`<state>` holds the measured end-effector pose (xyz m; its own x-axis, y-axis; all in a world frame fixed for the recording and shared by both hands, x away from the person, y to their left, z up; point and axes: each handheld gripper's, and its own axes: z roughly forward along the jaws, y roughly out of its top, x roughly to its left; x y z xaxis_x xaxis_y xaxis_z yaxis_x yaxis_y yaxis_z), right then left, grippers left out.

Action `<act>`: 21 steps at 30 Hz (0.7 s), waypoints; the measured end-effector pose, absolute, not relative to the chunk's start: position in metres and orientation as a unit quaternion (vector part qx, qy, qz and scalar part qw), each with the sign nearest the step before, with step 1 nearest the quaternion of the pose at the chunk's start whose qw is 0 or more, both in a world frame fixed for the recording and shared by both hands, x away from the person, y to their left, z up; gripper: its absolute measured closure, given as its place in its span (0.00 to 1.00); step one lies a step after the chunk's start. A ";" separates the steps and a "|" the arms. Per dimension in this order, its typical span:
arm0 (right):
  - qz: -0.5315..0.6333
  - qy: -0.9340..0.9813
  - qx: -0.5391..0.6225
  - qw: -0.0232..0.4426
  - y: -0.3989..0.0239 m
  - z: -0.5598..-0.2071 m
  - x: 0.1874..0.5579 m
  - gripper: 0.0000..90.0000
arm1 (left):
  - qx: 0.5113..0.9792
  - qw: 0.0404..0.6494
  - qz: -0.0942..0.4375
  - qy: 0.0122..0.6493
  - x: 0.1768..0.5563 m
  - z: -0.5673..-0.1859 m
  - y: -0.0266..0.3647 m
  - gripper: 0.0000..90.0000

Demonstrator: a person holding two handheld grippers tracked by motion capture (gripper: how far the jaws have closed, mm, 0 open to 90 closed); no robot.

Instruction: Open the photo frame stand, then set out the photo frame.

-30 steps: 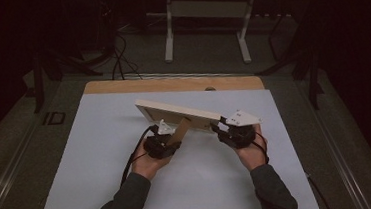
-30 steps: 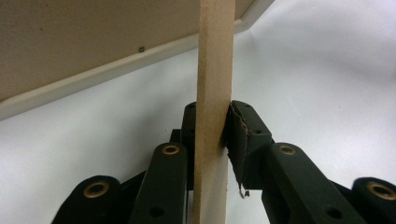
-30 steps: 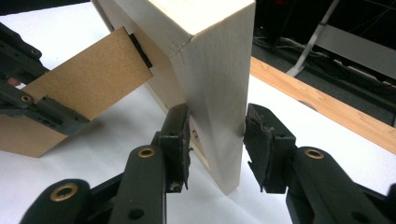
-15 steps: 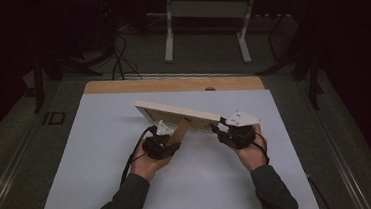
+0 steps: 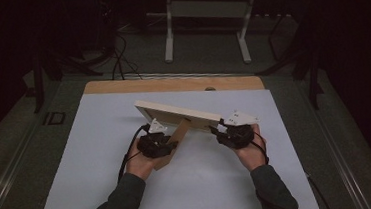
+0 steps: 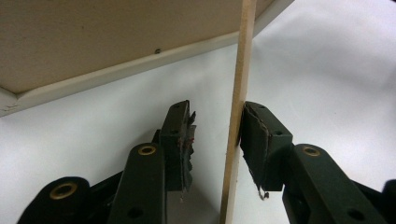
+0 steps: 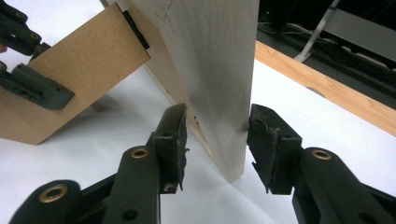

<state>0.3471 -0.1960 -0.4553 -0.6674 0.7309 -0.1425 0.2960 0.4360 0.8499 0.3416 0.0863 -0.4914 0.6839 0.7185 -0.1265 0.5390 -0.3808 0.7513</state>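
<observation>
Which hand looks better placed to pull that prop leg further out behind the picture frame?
Left: its tongs straddle the stand leg, just opening. The right tongs flank the picture frame.

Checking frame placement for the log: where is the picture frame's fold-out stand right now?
In the high view the brown stand slants down from the frame's back to the white mat, left of centre, between the left gripper's jaws.

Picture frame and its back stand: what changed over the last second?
The left gripper has just been opening off the stand: one pad touches, the other is clear. The right gripper has opened too, astride the picture frame, no longer clamping its edge. Frame, stand and both hands keep their places on the white mat.
</observation>
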 end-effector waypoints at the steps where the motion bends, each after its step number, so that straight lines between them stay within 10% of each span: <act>1: 0.425 0.809 0.319 0.254 -0.196 -0.455 0.347 0.62 | 0.823 0.407 0.110 0.382 0.342 -0.491 0.088 0.71; 21: 0.418 0.820 0.324 0.220 -0.202 -0.457 0.349 0.60 | 0.799 0.451 0.100 0.385 0.335 -0.477 0.111 0.68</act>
<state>0.3488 -0.2024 -0.4570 -0.6943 0.7141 -0.0894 0.3468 0.4408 0.8279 0.3353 0.1114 -0.4773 0.6828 0.7063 -0.1869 0.5251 -0.2966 0.7977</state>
